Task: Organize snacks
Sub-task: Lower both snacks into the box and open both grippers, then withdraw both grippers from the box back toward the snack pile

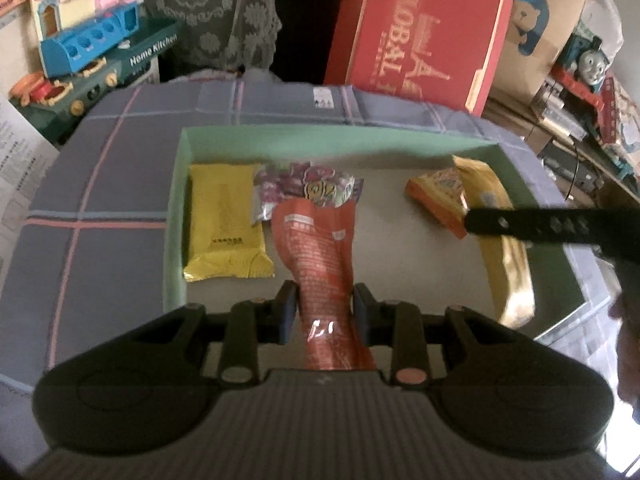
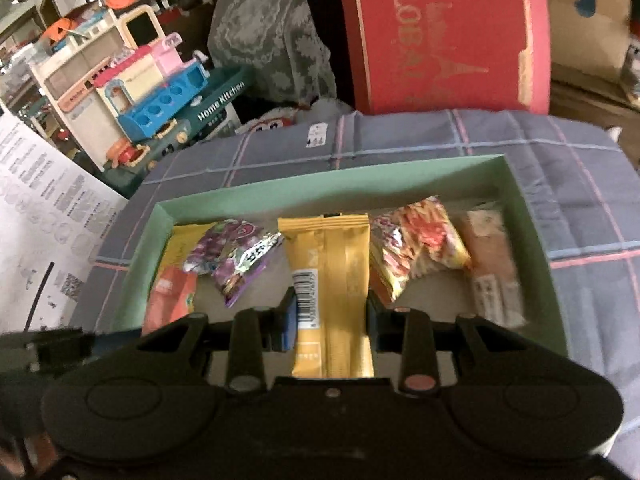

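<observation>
My left gripper (image 1: 325,300) is shut on an orange-red snack packet (image 1: 320,248), held over the green tray (image 1: 320,136). In the tray lie a yellow packet (image 1: 224,232) at the left and a purple packet (image 1: 308,188) behind the held one. In the right wrist view my right gripper (image 2: 332,304) is shut on a long yellow packet (image 2: 332,256) over the tray (image 2: 320,188). A bright orange packet (image 2: 416,252) and a pale pink packet (image 2: 492,268) lie to its right. The purple packet (image 2: 236,256) lies to its left.
The tray sits on a blue checked cloth (image 1: 100,184). A big red box (image 1: 420,32) stands behind it, a toy kitchen (image 1: 80,40) at the back left and a toy train (image 1: 592,64) at the right. A printed paper sheet (image 2: 40,220) lies left of the cloth.
</observation>
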Action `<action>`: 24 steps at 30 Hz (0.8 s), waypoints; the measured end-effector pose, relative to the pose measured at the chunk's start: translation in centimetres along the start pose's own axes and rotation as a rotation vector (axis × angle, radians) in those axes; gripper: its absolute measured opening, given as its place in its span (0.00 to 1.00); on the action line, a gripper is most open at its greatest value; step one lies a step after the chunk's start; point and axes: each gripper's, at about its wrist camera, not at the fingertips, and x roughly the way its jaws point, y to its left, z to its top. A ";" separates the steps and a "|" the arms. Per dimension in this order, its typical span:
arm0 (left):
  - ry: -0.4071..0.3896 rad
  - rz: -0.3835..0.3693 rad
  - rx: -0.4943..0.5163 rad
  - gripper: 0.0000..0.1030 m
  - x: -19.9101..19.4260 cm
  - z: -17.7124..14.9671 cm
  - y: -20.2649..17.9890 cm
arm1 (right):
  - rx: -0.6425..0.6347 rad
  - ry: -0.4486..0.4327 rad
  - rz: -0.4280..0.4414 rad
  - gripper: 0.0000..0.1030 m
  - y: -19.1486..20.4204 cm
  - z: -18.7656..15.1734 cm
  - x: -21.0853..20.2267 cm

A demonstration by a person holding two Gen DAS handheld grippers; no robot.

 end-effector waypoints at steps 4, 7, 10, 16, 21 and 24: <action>0.030 0.032 0.009 0.34 2.0 0.0 0.1 | 0.013 0.022 0.009 0.34 0.2 1.1 3.2; 0.022 0.065 0.003 0.64 2.6 0.3 0.0 | 0.034 -0.003 0.034 0.62 0.3 2.1 4.2; -0.028 0.090 0.014 0.90 2.1 0.3 -0.6 | 0.033 -0.053 0.029 0.86 0.5 2.4 3.8; -0.039 0.078 0.023 0.98 1.5 0.4 -1.9 | 0.010 -0.063 0.023 1.00 0.1 1.5 2.1; -0.042 0.068 0.012 1.00 0.5 0.1 -2.3 | 0.008 -0.059 0.023 1.00 -0.3 0.3 0.1; -0.046 0.066 0.006 1.00 -0.5 -0.3 -2.6 | 0.007 -0.059 0.021 1.00 -0.6 -0.4 -1.3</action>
